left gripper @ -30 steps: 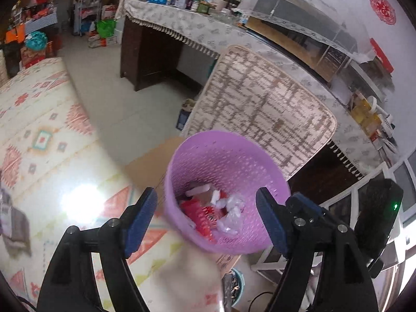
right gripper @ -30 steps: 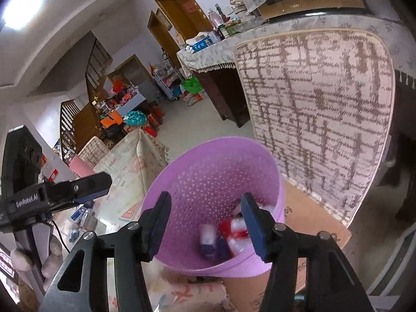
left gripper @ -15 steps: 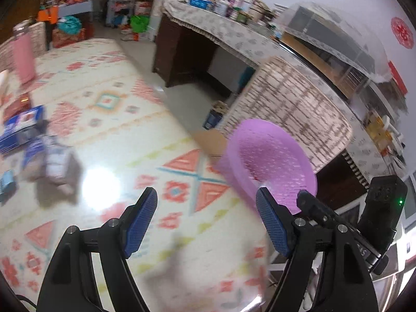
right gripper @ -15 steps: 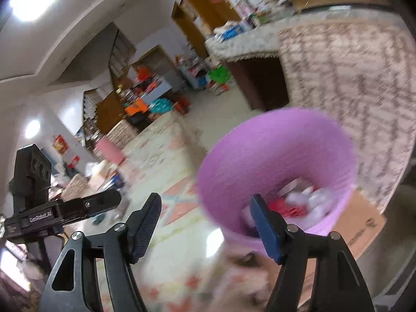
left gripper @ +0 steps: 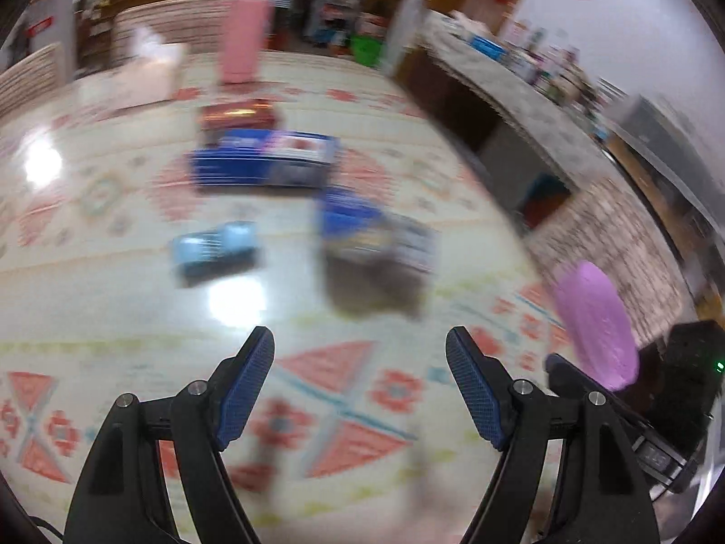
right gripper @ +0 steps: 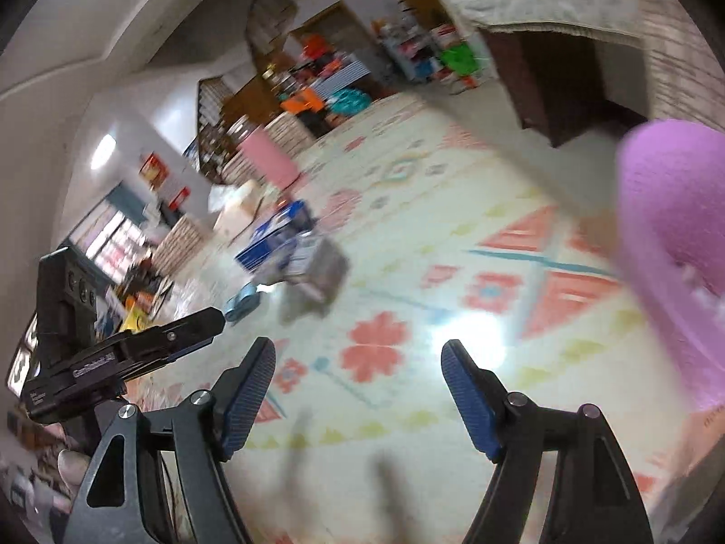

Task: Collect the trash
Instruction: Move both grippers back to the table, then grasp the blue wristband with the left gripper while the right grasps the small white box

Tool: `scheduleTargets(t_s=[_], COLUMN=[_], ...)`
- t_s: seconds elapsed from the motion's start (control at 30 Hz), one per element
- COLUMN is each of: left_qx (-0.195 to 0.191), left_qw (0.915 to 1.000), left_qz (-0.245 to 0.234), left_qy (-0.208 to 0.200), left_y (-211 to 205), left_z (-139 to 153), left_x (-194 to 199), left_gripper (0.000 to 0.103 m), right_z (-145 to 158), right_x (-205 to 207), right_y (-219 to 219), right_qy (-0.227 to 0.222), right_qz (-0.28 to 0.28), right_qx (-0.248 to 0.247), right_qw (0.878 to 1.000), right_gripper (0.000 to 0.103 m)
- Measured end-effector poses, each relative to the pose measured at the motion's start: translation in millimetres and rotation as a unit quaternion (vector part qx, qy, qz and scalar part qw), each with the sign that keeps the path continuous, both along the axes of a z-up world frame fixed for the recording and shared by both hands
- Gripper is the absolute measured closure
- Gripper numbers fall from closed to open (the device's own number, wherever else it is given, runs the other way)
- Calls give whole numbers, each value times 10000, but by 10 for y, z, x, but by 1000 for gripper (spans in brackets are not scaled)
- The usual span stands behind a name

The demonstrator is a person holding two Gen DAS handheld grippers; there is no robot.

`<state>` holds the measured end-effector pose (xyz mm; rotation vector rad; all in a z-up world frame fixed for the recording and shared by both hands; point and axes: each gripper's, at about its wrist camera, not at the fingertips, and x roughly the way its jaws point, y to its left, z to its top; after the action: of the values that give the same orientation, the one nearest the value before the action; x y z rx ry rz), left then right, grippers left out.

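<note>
Motion blur smears the blue boxes (left gripper: 265,161) and the small light-blue item (left gripper: 213,249) on the patterned surface (left gripper: 136,317), so their labels cannot be read. The purple basket (right gripper: 675,235) is cut off by the picture's right edge, contents unclear.

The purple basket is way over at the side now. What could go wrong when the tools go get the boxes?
1. The pictures are blurred; a grab could miss the small light blue box.
2. The blue boxes lie close together, so the open left tool might knock a neighbour.
3. The purple basket sits far off; carried trash could drop.
</note>
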<state>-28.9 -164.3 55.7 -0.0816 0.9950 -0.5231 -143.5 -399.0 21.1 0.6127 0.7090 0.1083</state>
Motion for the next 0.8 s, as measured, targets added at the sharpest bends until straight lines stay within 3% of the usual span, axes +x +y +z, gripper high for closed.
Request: scheduleTargets(t_s=[0.13,0.3,0.5,0.7,0.73,0.77,0.8], left_qx=[327,535,1053,1204,1235,1201,1127], left_qw=[9985,9968,9918,9893,9893,9899,9910], left_qz=[438,577,100,-533,-567,-590,-619], left_qy=[-85,-129,-723,-629,-524,-460,-373], left_y=[364,552,393,169,144,126,122], left_z=[-81,-222,-300,-418,-436,-444,-448], left_x=[254,543,800,973,983,969,959], left_gripper=[26,26,26,26,29,43,46], right_z=[-89,-217,-263,-251,-251,-251,-249], right_x=[286,423,430,435,435,432,424], right_y=[208,217,135,175,177,174,173], right_qy=[43,142,157,175,175,171,170], right_qz=[221,210,159,233,234,235,234], right_qx=[-20,169,437,328,317,323,330], right_qw=[9997,9995,9988,9990,9991,9991,9990], right_gripper=[23,23,23,23,23,22,22])
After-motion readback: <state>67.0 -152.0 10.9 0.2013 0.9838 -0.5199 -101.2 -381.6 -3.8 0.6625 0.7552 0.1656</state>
